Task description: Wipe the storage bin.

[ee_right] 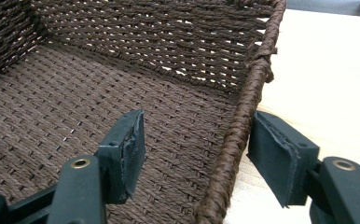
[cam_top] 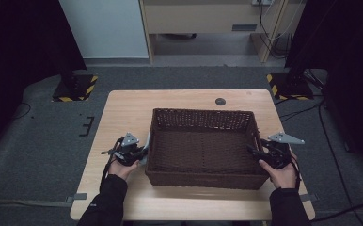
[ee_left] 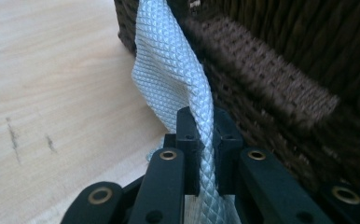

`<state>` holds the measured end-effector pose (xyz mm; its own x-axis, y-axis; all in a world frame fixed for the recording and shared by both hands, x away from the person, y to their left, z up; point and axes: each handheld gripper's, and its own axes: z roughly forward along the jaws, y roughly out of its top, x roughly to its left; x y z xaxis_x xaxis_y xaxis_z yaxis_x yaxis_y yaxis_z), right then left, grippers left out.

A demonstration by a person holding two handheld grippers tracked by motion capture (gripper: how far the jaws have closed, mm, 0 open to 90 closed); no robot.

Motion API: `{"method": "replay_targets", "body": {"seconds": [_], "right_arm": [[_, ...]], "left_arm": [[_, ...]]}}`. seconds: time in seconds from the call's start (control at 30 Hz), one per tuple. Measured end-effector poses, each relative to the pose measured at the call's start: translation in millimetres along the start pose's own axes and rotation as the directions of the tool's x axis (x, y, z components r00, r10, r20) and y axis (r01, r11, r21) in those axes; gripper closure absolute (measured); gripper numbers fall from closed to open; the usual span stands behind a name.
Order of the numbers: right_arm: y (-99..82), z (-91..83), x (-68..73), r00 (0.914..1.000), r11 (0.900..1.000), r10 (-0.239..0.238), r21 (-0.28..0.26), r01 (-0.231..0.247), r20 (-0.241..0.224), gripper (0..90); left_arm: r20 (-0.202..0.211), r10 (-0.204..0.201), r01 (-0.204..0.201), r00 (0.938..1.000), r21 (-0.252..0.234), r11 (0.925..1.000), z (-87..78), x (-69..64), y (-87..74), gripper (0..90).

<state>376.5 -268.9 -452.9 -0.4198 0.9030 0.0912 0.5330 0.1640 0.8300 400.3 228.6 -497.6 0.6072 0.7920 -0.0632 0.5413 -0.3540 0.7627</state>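
The basket (cam_top: 203, 143) is dark brown, woven in tight rows. The strap (ee_left: 178, 74) at the frame's centre is white with a fine diamond weave. The tabletop (cam_top: 123, 113) is pale wood grain with a few dark scuff marks. Both grippers (ee_left: 201, 154) (ee_right: 194, 154) are black with brass-coloured rivets. The floor (cam_top: 38, 141) looks speckled grey, perhaps carpet.

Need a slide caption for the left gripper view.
Left gripper shut on a white woven strap beside the brown wicker basket.

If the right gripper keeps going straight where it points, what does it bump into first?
Probably the basket's rim. The right gripper has its open jaws on either side of that wall, apart from it, so the rim would likely slide deeper between them.
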Motion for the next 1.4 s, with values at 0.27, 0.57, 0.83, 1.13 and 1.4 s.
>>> {"method": "replay_targets", "body": {"seconds": [0.27,0.57,0.83,1.13,1.4], "right_arm": [[0.4,0.3,0.5,0.9999,0.9999,-0.01,0.001,0.01,0.007,36.7],[10.3,-15.8,-3.9,0.9997,0.9993,-0.022,-0.031,0.023,0.004,42.8],[-1.0,-8.3,-9.9,0.9977,0.993,-0.067,0.097,0.067,0.0,54.8],[-1.4,-7.2,-8.2,0.9998,0.9929,-0.021,0.118,0.021,0.006,66.1],[0.1,-6.4,1.5,0.9978,0.9933,-0.018,0.115,0.011,0.064,69.4]], "left_arm": [[0.003,0.003,-0.003,1.0,-0.152,0.9885,-33.9,-2.4,21.7,83.1],[-0.002,0.006,-0.007,1.0,-0.099,0.995,-25.5,-2.5,14.0,83.1],[0.006,0.002,-0.002,1.0,-0.007,1.0,-3.1,-6.2,2.5,83.1],[0.004,0.005,-0.004,1.0,-0.144,0.9895,-36.1,-2.3,18.7,83.1],[0.005,0.043,-0.042,0.9991,-0.099,0.9942,-40.4,-11.0,8.4,83.1]]}}
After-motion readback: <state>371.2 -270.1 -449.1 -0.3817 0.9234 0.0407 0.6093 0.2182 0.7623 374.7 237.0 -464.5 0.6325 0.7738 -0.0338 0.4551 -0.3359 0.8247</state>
